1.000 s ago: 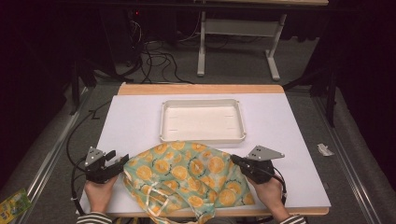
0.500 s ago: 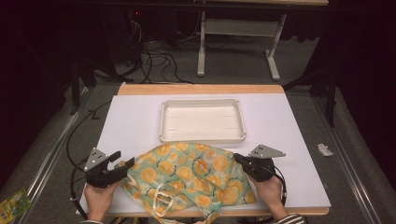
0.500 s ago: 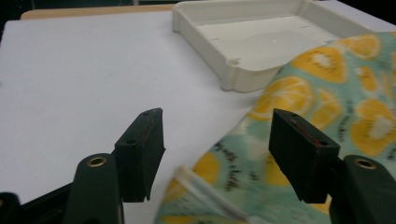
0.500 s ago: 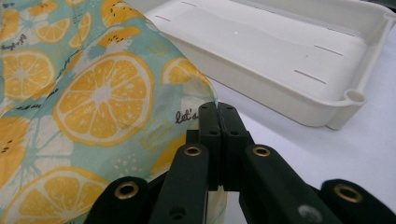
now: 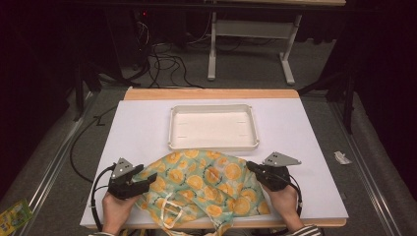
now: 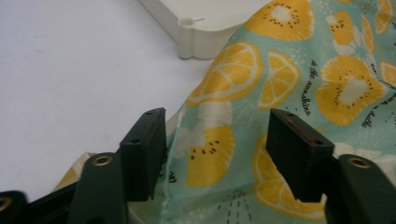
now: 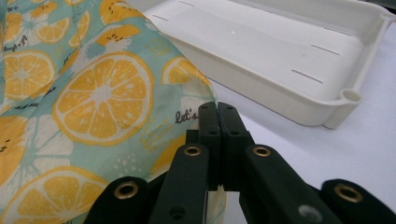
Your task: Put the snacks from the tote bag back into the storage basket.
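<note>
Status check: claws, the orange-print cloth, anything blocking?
Left claw open, cloth edge between its jaws. Right claw shut on cloth corner. Cloth crumpled at near table edge, lapping white tray. Nothing blocking.

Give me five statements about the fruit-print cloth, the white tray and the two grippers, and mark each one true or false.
1. The right gripper is shut on an edge of the fruit-print cloth. True.
2. The left gripper is clamped shut on the cloth. False: its jaws stand apart, with cloth lying between and beneath them.
3. The white tray has the cloth folded inside it. False: the inside of the tray is bare; the cloth lies on the table in front of it, reaching its near rim.
4. The cloth is printed with orange slices on a pale green ground. True.
5. The tray lies nearer the person than the cloth does. False: the tray lies beyond the cloth.
</note>
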`<state>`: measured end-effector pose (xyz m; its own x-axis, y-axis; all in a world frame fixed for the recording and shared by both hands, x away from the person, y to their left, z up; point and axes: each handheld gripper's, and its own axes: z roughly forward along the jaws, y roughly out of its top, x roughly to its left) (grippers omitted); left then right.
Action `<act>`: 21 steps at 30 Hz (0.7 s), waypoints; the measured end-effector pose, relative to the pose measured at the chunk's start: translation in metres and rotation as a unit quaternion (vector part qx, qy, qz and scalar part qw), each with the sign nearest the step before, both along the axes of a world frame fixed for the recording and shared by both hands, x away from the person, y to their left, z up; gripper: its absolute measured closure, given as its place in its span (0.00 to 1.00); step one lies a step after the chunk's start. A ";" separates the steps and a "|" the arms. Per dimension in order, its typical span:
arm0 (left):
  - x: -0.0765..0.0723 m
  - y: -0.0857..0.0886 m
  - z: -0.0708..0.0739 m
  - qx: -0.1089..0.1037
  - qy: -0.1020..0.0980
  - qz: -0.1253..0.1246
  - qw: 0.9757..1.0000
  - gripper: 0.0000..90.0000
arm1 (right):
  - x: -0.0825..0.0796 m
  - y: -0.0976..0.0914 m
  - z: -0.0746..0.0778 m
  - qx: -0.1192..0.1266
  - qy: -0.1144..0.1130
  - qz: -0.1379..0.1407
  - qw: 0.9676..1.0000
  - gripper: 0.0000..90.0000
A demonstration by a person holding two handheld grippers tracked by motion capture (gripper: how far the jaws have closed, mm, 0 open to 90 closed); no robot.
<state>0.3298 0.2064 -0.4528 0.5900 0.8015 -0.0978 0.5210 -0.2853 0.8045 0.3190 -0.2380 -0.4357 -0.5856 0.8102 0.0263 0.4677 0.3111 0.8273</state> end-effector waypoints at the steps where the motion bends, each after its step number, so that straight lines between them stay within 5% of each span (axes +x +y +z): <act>1: 0.001 -0.002 0.000 0.003 0.001 -0.003 1.000 0.50 | 0.000 0.000 0.000 -0.001 0.002 -0.002 1.000 1.00; 13: 0.017 -0.013 -0.014 0.036 0.039 -0.037 0.998 0.99 | 0.003 -0.002 -0.002 -0.003 0.004 -0.002 1.000 1.00; 21: 0.016 -0.015 -0.010 0.030 0.032 -0.052 0.998 1.00 | 0.003 -0.003 -0.002 -0.003 0.005 -0.005 1.000 1.00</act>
